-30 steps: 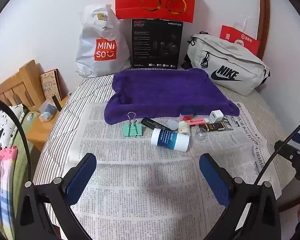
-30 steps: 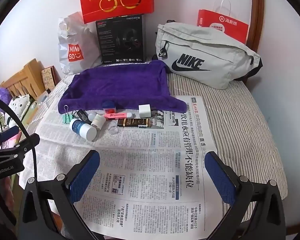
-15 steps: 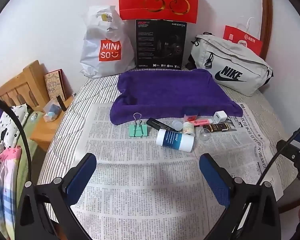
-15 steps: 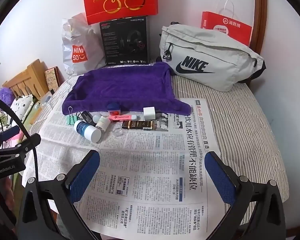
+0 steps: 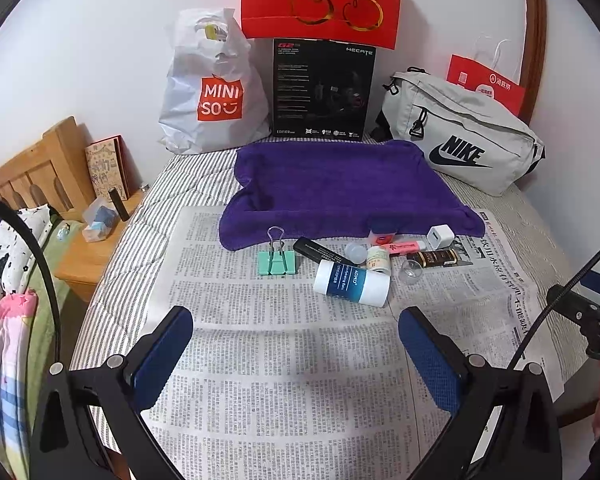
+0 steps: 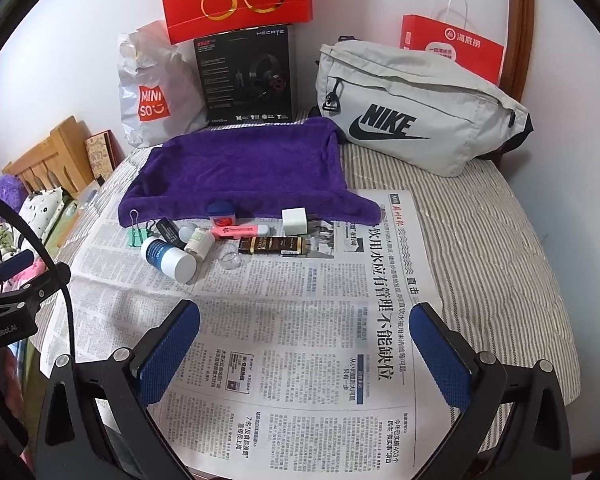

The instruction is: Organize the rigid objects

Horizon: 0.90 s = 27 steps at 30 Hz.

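Hovering over the newspaper point(image 5: 280, 360) on the bed, both grippers are spread wide and grasping nothing: left gripper point(image 5: 296, 344), right gripper point(image 6: 304, 340). The small stuff sits in a cluster mid-frame, just below the purple towel point(image 5: 332, 184): a green binder clip point(image 5: 278, 262), a blue-and-white bottle point(image 5: 352, 282) lying on its side, a small white jar point(image 5: 378, 259), a pink highlighter point(image 5: 404, 247), a white cube point(image 5: 440, 237) and a dark chocolate bar point(image 6: 271, 245) (label too small to read). A grey Nike bag point(image 6: 412, 116) fills the upper right.
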Available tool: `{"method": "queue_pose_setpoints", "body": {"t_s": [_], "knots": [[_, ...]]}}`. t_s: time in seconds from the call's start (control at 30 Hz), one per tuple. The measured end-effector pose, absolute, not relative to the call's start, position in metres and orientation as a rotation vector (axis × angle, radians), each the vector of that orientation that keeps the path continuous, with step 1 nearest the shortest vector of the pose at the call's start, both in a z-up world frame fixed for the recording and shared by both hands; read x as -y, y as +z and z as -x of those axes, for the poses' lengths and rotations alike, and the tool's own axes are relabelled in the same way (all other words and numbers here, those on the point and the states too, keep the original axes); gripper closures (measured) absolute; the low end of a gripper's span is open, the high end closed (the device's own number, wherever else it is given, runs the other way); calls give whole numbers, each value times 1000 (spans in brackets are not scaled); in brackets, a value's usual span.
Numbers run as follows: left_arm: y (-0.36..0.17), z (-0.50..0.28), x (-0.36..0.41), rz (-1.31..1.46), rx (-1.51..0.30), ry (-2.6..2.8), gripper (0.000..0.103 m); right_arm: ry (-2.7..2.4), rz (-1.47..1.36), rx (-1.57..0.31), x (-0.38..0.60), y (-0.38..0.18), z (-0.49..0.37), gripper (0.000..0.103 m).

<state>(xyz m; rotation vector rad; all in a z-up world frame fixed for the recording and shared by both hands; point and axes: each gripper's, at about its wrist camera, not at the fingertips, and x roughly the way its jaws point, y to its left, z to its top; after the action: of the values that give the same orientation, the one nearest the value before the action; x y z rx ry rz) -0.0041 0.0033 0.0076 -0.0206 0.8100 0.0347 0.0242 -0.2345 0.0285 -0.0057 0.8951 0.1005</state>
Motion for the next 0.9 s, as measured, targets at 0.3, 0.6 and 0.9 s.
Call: {"method": "queue_pose_setpoints", "body": {"t_s": [0.3,0.6,0.9], "knots": [[7,-1,-9,51,-815,27,0,112,21,-907,227,24,-29,0],[4,-2,-14,39,-813,37,0,105,23,-935,224,14,-35,0],[3,-4,-19,47,-814,42,0,107,28,-945,221,12,-35,0]]}}
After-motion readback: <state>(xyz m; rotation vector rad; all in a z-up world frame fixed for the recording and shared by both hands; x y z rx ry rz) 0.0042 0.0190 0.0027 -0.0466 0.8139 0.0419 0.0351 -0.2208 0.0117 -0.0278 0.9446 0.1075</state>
